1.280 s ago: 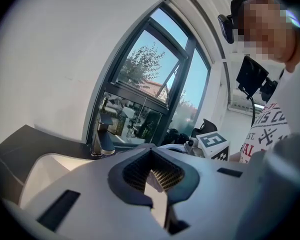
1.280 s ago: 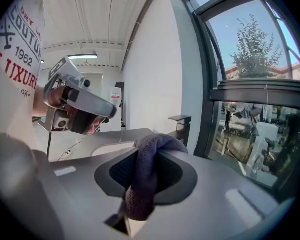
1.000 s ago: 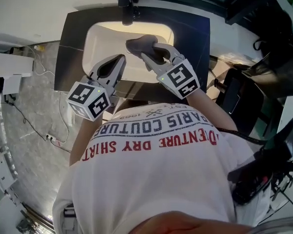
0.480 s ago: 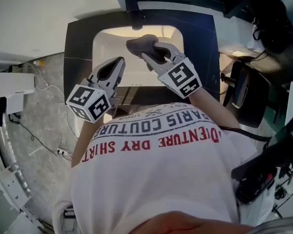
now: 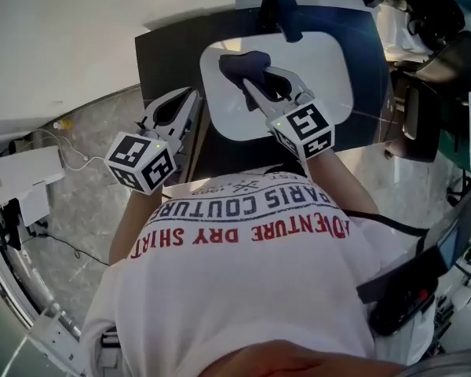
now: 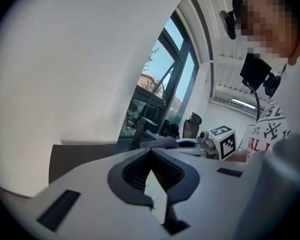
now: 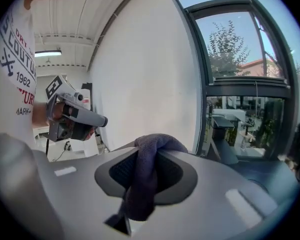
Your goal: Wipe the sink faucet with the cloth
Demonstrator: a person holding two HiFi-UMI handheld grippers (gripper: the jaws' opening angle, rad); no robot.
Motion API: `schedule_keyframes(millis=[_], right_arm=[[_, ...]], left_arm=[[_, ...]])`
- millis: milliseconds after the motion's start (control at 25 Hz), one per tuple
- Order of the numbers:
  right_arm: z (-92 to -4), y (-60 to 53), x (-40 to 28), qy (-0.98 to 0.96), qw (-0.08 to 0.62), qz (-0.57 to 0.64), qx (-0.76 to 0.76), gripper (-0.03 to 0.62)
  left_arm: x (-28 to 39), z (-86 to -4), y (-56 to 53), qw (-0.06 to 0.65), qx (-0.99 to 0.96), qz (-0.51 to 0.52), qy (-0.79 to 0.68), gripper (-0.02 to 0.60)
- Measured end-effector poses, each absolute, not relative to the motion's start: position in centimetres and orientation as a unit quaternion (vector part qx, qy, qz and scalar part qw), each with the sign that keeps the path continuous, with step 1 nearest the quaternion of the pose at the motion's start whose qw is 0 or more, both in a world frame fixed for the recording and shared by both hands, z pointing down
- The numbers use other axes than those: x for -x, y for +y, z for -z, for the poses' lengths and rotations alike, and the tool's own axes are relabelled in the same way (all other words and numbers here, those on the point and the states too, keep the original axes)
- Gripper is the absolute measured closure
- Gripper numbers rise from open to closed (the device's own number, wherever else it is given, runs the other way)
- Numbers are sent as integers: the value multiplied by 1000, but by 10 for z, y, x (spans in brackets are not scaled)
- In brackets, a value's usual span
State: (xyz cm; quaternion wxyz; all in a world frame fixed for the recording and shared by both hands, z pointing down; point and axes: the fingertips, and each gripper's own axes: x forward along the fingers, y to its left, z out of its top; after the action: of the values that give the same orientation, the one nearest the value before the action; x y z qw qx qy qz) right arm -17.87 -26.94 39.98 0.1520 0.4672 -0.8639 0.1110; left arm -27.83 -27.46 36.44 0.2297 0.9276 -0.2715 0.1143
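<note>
1. Where the dark countertop (image 5: 169, 61) frames the sink (image 5: 330, 77), the white basin's right half lies bare.
2. Left gripper (image 5: 192, 96): jaws closed tip to tip, empty, just outside the sink's left rim.
3. Right gripper (image 5: 255, 81): jaws clamped on the cloth, over the basin's left part.
4. Faucet (image 5: 281, 12): at the sink's far rim.
5. Cloth (image 5: 239, 63): near the faucet, not touching.

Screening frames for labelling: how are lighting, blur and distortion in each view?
Head view: sink glares white, faucet dark, edges bent. Left gripper view: fisheye, black corners, wall washed out. Right gripper view: fisheye curves the window frame; cloth sharp.
</note>
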Motion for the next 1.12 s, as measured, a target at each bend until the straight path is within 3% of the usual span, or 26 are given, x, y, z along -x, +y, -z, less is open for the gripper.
schedule_keyframes(millis=[720,1120], right_arm=[[-381,-282,185,-817,133,-99,-552,522],[-418,-309,245,-730,136,-148,-653,522]], left_arm=[[246,-352,-291,213,-955,-128,-159,580],[298,-387,-340,217,-963,-155,-35,580]])
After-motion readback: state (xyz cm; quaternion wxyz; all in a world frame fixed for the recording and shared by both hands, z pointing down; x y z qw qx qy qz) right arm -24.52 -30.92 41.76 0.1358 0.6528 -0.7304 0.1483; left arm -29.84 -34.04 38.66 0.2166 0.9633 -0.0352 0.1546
